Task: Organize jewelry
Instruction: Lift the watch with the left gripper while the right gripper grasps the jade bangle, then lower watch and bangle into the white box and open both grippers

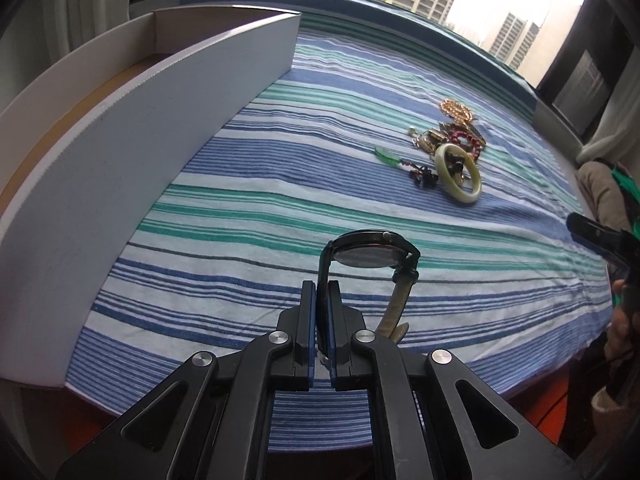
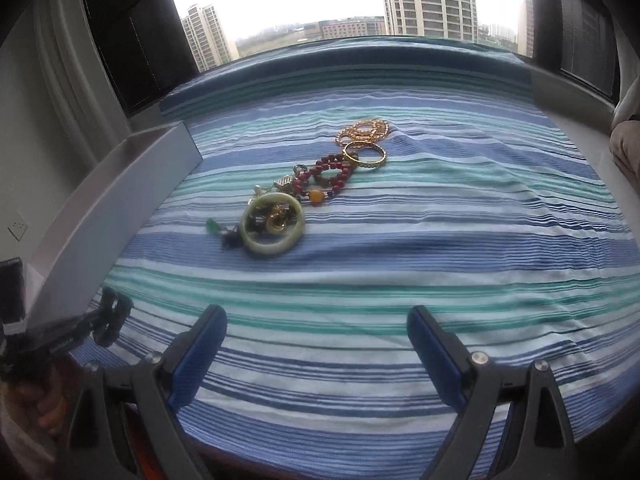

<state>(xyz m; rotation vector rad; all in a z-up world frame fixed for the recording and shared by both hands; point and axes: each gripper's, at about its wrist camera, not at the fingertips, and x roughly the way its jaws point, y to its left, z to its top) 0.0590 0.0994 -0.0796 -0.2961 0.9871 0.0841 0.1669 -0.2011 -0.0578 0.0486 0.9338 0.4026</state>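
Left wrist view: left gripper (image 1: 322,312) is clenching black-cased wristwatch (image 1: 372,254) beside empty white cardboard tray (image 1: 120,128); right gripper (image 2: 316,344) is hanging released; jewelry heap (image 2: 312,184) is lying unsorted beyond the tray.

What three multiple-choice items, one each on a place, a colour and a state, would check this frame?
1. Where is the box relative to the jewelry pile?
A. Left of it, along the cloth's edge
B. On top of it
C. Right of it

2. What colour is the bangle nearest the cameras?
A. Bright red
B. Pale green
C. Black

3. What state is the right gripper in?
A. Shut on a bracelet
B. Open, holding nothing
C. Shut on the watch

Answers:
1. A: the box stands left of the pile, at the edge of the cloth.
2. B: the bangle is a pale green ring.
3. B: the right gripper has its fingers spread wide over bare cloth, while the left gripper pinches the strap of the watch.
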